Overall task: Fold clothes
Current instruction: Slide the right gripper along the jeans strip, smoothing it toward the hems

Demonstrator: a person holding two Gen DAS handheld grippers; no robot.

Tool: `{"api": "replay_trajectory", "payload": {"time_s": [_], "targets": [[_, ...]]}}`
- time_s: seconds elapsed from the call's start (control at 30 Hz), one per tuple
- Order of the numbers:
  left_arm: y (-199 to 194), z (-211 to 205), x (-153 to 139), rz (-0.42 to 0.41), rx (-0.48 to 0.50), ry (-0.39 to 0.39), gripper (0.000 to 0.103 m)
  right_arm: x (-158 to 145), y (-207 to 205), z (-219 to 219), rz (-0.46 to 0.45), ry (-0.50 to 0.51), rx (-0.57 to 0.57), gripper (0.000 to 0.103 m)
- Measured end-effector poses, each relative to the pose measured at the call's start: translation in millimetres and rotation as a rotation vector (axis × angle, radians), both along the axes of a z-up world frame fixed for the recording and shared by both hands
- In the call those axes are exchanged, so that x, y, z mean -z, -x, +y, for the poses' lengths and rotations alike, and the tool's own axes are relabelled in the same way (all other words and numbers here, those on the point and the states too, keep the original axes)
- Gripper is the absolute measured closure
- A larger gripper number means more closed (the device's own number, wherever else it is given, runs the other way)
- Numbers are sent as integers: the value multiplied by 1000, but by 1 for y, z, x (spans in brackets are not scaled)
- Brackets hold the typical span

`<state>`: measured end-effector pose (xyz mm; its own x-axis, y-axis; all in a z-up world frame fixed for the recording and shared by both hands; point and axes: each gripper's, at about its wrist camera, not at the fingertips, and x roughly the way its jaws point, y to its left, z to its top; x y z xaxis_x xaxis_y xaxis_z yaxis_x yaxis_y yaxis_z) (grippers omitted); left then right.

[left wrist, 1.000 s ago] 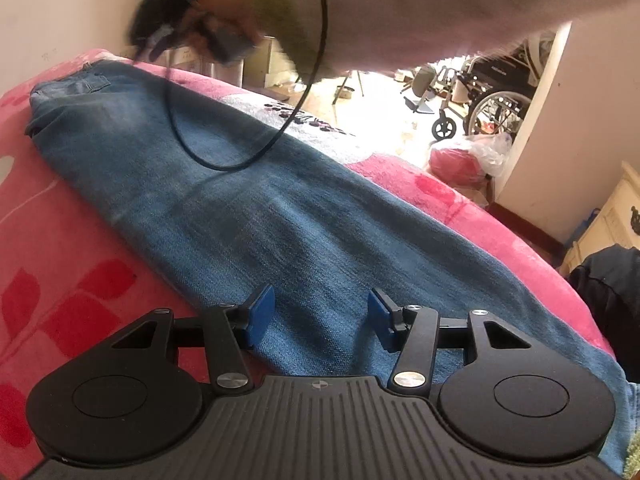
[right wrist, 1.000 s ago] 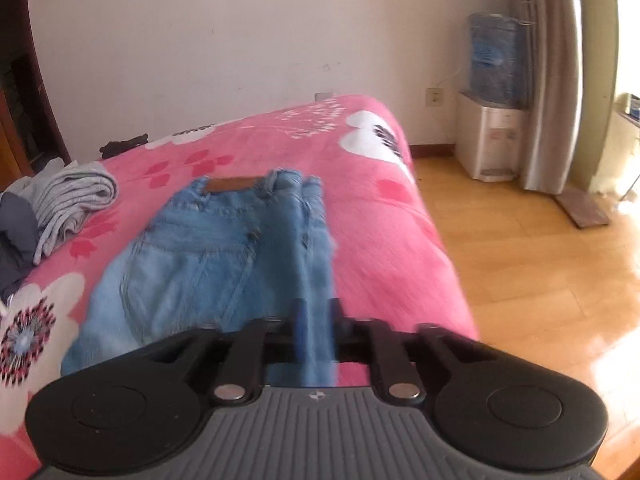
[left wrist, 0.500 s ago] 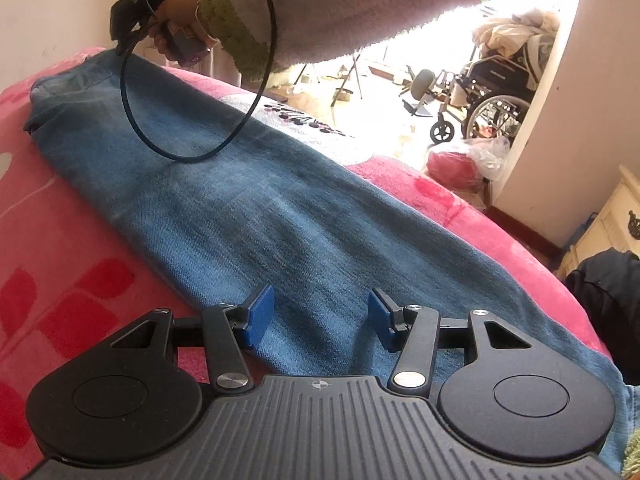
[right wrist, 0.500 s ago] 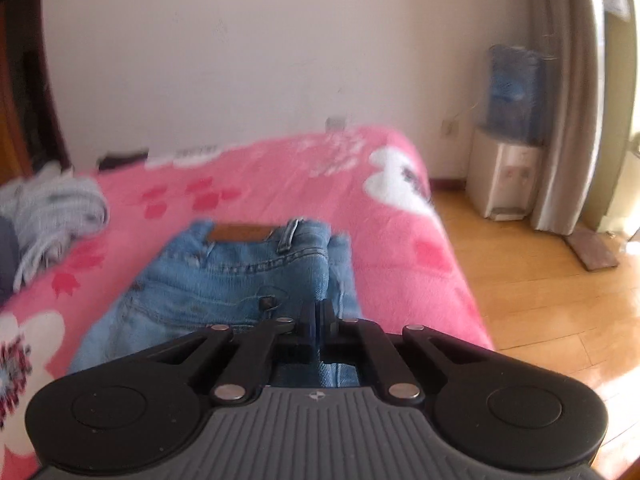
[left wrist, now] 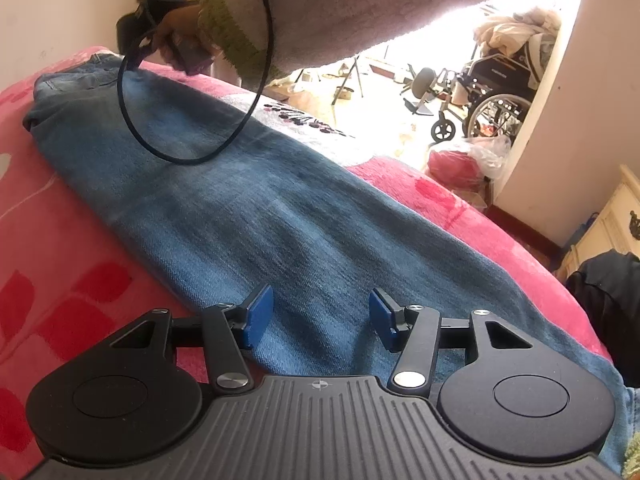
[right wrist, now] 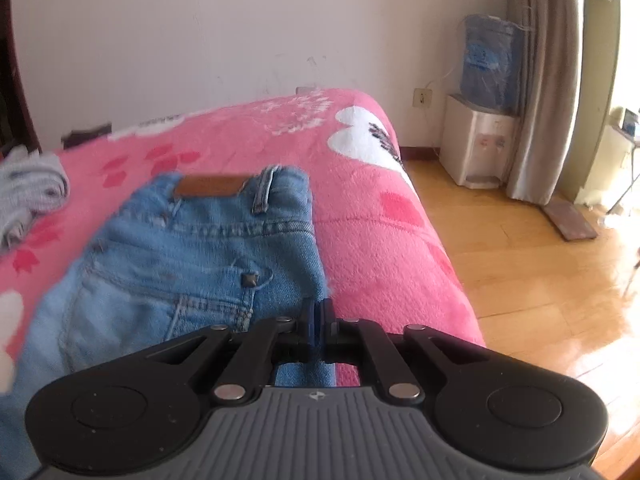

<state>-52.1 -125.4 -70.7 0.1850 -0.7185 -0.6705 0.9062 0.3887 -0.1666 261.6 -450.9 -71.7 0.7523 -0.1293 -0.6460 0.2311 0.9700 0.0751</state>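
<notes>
Blue jeans [left wrist: 280, 220] lie flat and lengthwise on a pink flowered blanket [left wrist: 60, 280]. My left gripper [left wrist: 320, 316] hovers open over the lower leg, its blue pads [left wrist: 258, 314] apart with denim showing between them. In the right wrist view I see the waistband end of the jeans [right wrist: 192, 256], with a brown patch and a back pocket. My right gripper [right wrist: 318, 316] is shut just above the right edge of the denim, and I see no cloth lifted by it. A person's sleeve [left wrist: 360, 12] and hand [left wrist: 184, 40] hold that gripper over the waistband, a black cable [left wrist: 192, 156] looping below.
Folded grey clothes [right wrist: 28, 192] lie at the blanket's left. The bed edge [right wrist: 440, 264] drops to a wooden floor [right wrist: 540, 280] with a water dispenser [right wrist: 484, 120]. A wheelchair [left wrist: 500, 92], a red bag [left wrist: 456, 164] and a dark garment [left wrist: 608, 292] are beyond the bed.
The right gripper, shut throughout, has travelled along the jeans toward the waistband, which now looks larger and closer. The left gripper has stayed open over the leg.
</notes>
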Motion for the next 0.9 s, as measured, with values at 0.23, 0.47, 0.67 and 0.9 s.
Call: {"api": "replay_trajectory", "payload": {"time_s": [0.23,0.47,0.67,0.9], "targets": [[3,-2,-5,-12,-7,-17,50,2,53,20,108,53,-204,99],[18,-9,-10,-60,-34,-48,50,5,104,36,168,120,-320,101],[34,-11,-12,-75,-14,-96,50,-40,181,56,118,66,-527,101],[55,-23,-7,-107,27,-132,49,-8,219,86,251,243,-518,100]]}}
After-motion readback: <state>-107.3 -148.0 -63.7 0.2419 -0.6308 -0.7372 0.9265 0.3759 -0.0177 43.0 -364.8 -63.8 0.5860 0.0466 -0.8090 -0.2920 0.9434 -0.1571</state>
